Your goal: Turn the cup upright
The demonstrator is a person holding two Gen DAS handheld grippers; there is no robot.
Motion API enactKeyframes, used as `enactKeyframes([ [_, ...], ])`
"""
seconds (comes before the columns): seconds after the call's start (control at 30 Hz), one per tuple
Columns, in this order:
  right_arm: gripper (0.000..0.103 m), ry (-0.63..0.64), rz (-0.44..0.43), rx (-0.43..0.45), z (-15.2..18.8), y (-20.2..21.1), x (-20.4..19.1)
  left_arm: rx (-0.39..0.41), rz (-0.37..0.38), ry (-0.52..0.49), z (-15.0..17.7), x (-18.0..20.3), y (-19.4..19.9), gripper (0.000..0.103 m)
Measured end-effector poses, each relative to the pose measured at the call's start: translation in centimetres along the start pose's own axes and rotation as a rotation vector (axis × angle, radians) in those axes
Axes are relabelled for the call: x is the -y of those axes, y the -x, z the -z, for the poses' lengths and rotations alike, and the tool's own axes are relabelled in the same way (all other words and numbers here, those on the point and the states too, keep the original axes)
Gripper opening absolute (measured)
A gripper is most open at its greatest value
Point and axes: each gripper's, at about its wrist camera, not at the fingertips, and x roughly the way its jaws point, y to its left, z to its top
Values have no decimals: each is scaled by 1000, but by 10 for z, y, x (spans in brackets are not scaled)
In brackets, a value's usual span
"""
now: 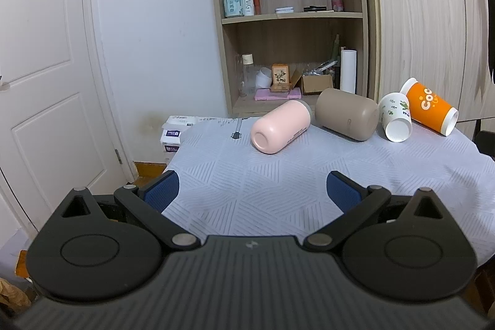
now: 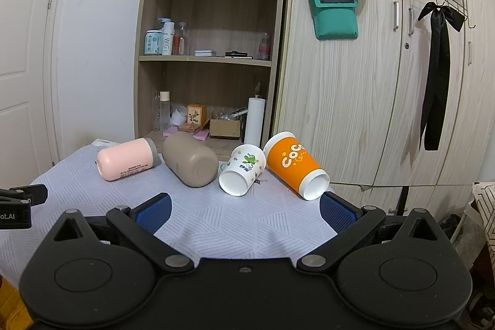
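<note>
Several cups lie on their sides in a row at the far side of the table: a pink cup [image 1: 280, 126] [image 2: 125, 159], a taupe cup [image 1: 347, 114] [image 2: 189, 160], a white floral paper cup [image 1: 395, 117] [image 2: 243, 169] and an orange paper cup [image 1: 430, 106] [image 2: 296, 165]. My left gripper [image 1: 252, 190] is open and empty, short of the pink cup. My right gripper [image 2: 246, 214] is open and empty, short of the floral and orange cups. The left gripper's tip shows at the right wrist view's left edge [image 2: 23, 198].
The table wears a pale patterned cloth [image 1: 278, 181] [image 2: 216, 215]. A wooden shelf unit [image 1: 290, 20] [image 2: 210, 67] with bottles and boxes stands behind it, a wardrobe [image 2: 371, 98] to the right, a white door [image 1: 40, 67] to the left. Tissue packs [image 1: 174, 135] sit past the table's left edge.
</note>
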Motion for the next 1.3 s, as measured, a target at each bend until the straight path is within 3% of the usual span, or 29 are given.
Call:
enactKeyframes([
  [0.23, 103, -8, -46, -1, -3, -4, 4, -20, 26, 3, -9, 3, -6, 103],
  [0.53, 103, -3, -273, -17, -23, -42, 14, -116, 174, 121, -43, -1, -53, 103],
  [0.83, 103, 130, -404, -103, -46, -104, 8, -195, 260, 239, -64, 12, -125, 103],
  [1.13, 103, 295, -504, -193, -66, -172, -5, -325, 365, 424, -66, 24, -197, 100],
  [1.3, 101, 348, -543, -209, -66, -200, -13, -381, 385, 490, -66, 32, -219, 100],
])
